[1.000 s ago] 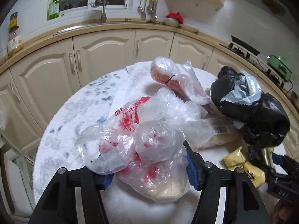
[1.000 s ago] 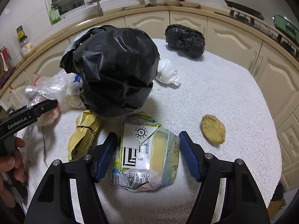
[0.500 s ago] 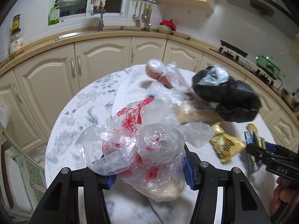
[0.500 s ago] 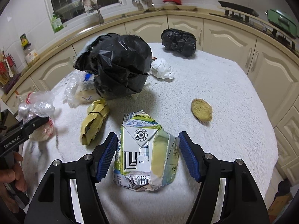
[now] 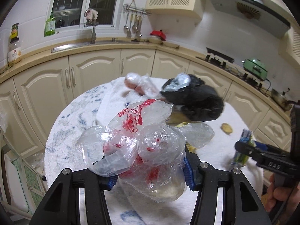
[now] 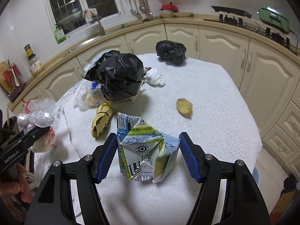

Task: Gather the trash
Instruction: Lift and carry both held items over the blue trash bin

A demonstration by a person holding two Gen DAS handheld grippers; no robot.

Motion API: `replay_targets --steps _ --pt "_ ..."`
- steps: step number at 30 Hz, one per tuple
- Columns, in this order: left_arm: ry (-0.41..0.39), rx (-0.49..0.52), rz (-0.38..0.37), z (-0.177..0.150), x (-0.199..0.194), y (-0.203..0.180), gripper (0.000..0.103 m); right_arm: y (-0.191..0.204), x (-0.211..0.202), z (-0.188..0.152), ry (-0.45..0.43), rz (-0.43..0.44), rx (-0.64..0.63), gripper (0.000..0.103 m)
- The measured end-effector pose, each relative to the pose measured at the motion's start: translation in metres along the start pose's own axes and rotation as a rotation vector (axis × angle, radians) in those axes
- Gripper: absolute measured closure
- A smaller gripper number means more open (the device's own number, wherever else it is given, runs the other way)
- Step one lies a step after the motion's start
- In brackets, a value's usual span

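Observation:
My left gripper point(image 5: 150, 170) is shut on a clear plastic bag with red print point(image 5: 142, 142) and holds it above the table; it also shows in the right wrist view point(image 6: 37, 120). My right gripper point(image 6: 148, 155) is shut on a crushed green and white milk carton point(image 6: 148, 150), lifted off the white towel point(image 6: 206, 131); the carton also shows in the left wrist view point(image 5: 243, 148). On the table lie a big black trash bag point(image 6: 120, 76), a yellow wrapper point(image 6: 102, 118), a white crumpled tissue point(image 6: 154, 76), a brown cookie-like piece point(image 6: 184, 107) and a small black bag point(image 6: 170, 51).
Clear bags with food point(image 6: 88, 97) lie left of the big black bag. Cream kitchen cabinets point(image 6: 215, 41) and a countertop with a sink tap point(image 6: 99, 24) curve around the table. A stove rack point(image 6: 243, 18) and green appliance point(image 6: 273, 18) stand at the right.
Both grippers have risen with their loads. The clear bag and the carton are higher off the table and the table looks farther away.

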State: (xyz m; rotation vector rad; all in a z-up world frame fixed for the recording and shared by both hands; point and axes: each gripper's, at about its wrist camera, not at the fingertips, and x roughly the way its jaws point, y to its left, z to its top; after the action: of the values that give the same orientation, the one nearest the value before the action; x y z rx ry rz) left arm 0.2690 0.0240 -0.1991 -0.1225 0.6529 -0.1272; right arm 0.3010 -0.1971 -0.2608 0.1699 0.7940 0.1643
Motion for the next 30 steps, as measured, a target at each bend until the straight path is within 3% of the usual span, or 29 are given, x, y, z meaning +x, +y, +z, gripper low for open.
replay_targets --steps 17,30 --pt "-0.047 0.072 -0.050 -0.009 -0.048 -0.060 0.052 -0.018 -0.034 -0.006 -0.051 0.038 0.021 0.035" --pt "-0.137 0.158 -0.141 0.006 -0.079 -0.137 0.052 -0.063 -0.115 0.013 -0.213 0.013 0.075 0.035"
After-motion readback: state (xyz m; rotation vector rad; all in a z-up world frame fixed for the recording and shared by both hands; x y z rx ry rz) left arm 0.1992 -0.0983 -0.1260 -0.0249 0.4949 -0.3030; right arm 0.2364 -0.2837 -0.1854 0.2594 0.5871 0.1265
